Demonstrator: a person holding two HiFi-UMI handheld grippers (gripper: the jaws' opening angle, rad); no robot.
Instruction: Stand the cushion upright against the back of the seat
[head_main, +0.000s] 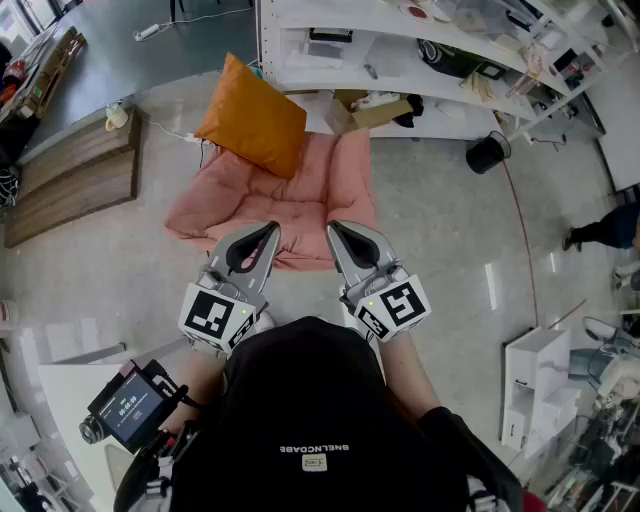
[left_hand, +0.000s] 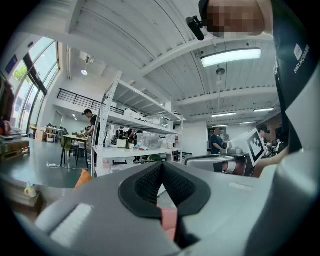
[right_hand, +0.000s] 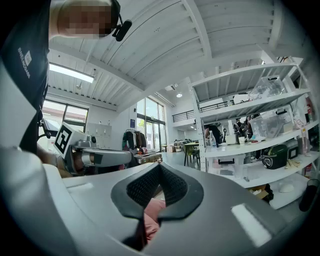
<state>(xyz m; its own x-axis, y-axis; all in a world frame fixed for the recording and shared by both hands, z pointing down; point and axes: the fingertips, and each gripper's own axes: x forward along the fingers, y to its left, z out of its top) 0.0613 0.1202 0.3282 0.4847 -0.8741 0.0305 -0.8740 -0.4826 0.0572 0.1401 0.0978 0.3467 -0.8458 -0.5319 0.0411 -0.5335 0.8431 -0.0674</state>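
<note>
A pale speckled floor (head_main: 440, 230) is shown from above, with a white shelf (head_main: 400, 60) along its far side. In the middle a pink seat (head_main: 300, 195) is spread low on the floor; it is soft, padded and stitched into puffy panels.

An orange cushion (head_main: 252, 116) is set on the far left part of the seat. It is roughly square and plump, in smooth plain fabric with pinched corners. Its broad face is tilted up toward the camera. One corner is pointed away to the far left, so its longer line runs diagonally toward the near right. Whether a backrest is touched behind it cannot be told. A sliver of its orange (left_hand: 83, 178) is also seen in the left gripper view.

The grey left gripper (head_main: 272, 228) and right gripper (head_main: 332, 228) are held side by side over the seat's near edge, well apart from the cushion. Both are clenched on nothing, the ribbed black pads (left_hand: 150, 182) pressed together.
</note>
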